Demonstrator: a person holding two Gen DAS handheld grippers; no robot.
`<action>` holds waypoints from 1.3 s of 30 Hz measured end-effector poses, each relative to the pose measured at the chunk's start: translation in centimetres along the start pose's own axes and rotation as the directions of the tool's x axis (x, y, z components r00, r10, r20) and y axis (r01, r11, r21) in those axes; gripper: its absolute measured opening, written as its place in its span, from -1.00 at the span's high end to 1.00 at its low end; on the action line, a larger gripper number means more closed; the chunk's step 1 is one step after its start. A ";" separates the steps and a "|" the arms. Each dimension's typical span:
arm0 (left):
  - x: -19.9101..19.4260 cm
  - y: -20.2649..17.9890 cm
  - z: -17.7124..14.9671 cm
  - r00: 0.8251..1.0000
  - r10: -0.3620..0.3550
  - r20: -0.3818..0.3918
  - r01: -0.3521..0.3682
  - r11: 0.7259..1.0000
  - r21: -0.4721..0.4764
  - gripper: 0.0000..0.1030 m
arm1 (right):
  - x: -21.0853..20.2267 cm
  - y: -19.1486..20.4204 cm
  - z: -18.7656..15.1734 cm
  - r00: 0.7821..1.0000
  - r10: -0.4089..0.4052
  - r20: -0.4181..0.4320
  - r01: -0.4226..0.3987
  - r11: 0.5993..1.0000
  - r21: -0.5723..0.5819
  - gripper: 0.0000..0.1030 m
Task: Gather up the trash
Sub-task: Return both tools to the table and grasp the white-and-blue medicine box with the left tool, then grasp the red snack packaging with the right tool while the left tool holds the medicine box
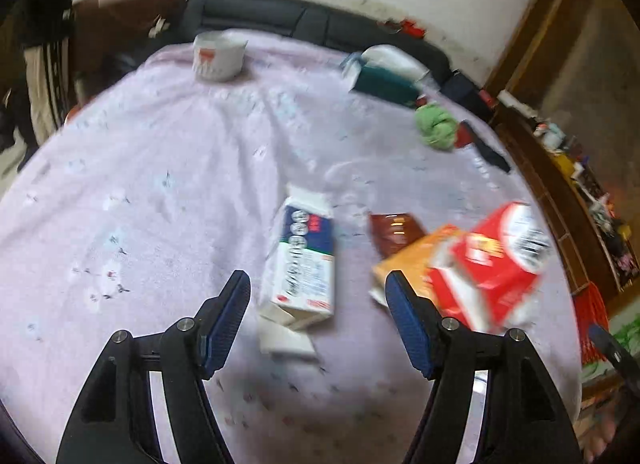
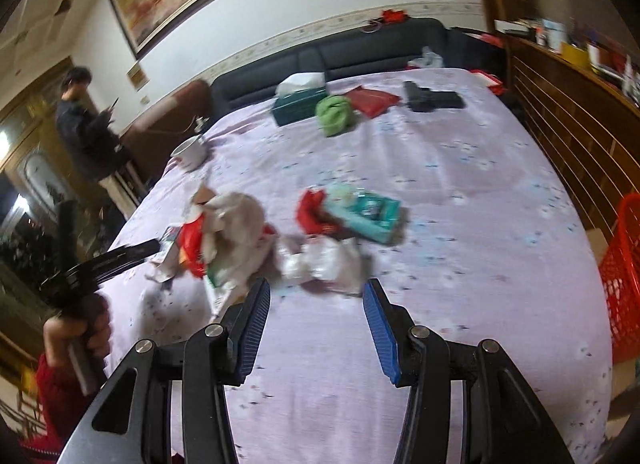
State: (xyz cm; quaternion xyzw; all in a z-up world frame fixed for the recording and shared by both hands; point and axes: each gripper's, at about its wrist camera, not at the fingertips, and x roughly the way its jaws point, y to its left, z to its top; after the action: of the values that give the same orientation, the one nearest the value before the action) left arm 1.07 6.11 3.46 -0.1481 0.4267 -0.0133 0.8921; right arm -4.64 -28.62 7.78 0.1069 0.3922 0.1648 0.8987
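A pale lilac sheet (image 1: 160, 168) has trash lying on it. In the left wrist view my left gripper (image 1: 318, 298) is open low over the sheet. A white and blue carton (image 1: 304, 260) lies between and just beyond its fingers, with a white scrap (image 1: 286, 338) below it. To the right are an orange packet (image 1: 408, 264), a brown packet (image 1: 394, 232) and a blurred red box (image 1: 496, 260). My right gripper (image 2: 316, 292) is open just short of a crumpled white wrapper (image 2: 320, 264). Beyond it lie a teal packet (image 2: 364, 214), a red wrapper (image 2: 312, 210) and a crumpled pile (image 2: 224, 232).
A red basket (image 2: 624, 276) stands off the right edge by a wooden rail. Farther back lie a green cloth (image 2: 336, 114), a teal tissue box (image 2: 300, 102), a black object (image 2: 432, 98) and a white bowl (image 2: 190, 152). A person (image 2: 84, 120) stands at the left. A hand (image 2: 80, 328) holds the other gripper.
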 end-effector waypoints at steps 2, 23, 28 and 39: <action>1.6 -0.1 0.3 1.000 0.016 -0.013 -0.016 1.000 0.011 -0.34 | 0.4 1.0 0.0 1.000 0.009 -0.006 -0.009 1.000 -0.020 -0.01; -1.1 -0.1 -3.2 0.994 0.022 0.111 -0.027 0.998 0.051 0.35 | 10.2 9.3 4.2 0.990 0.121 -0.076 -0.125 0.991 -0.048 -0.20; -1.0 -0.1 -4.1 0.994 -0.012 0.105 0.007 0.999 0.050 0.35 | 11.7 11.1 3.3 0.990 0.090 -0.111 -0.100 0.992 -0.080 0.46; -2.0 -0.4 -5.5 0.988 -0.060 0.145 0.052 0.997 0.054 0.34 | 6.3 10.9 3.0 0.990 0.141 0.005 -0.138 0.977 -0.161 0.04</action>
State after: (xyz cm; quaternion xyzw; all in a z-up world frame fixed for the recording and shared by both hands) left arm -4.39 4.63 1.82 -0.1383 0.3551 -0.0381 0.9237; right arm -0.73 -16.36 9.10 0.0629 0.3619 0.2574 0.8938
